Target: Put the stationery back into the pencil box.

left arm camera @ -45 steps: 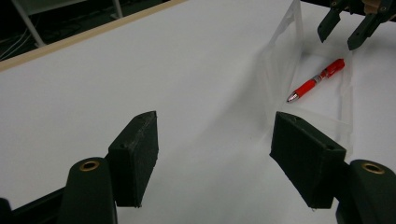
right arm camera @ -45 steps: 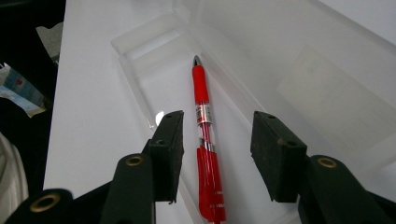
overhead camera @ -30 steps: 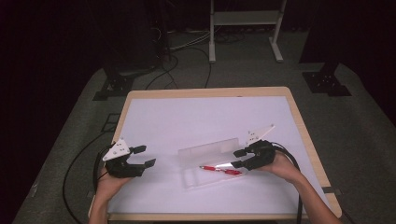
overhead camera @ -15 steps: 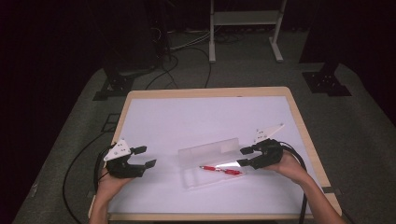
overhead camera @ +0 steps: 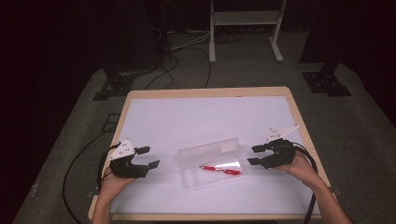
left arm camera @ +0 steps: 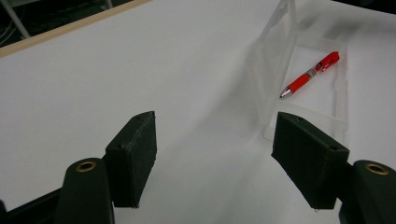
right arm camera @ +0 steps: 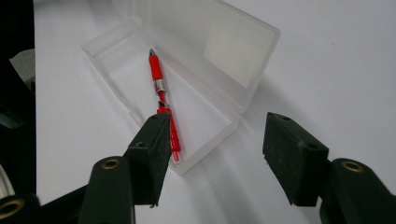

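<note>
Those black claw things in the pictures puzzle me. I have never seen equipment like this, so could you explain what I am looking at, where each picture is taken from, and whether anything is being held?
They are hand-held tools, not a robot: a person holds a two-jaw gripper in each hand at a table with a white top. The high view looks down from above the person's side, with the left gripper at left and the right gripper at right. The other two pictures come from cameras riding on the grippers, looking along their black jaws. Between the grippers lies a clear plastic case, its lid open, with a red pen inside. Both grippers have their jaws apart and hold nothing; neither touches the case.
</note>
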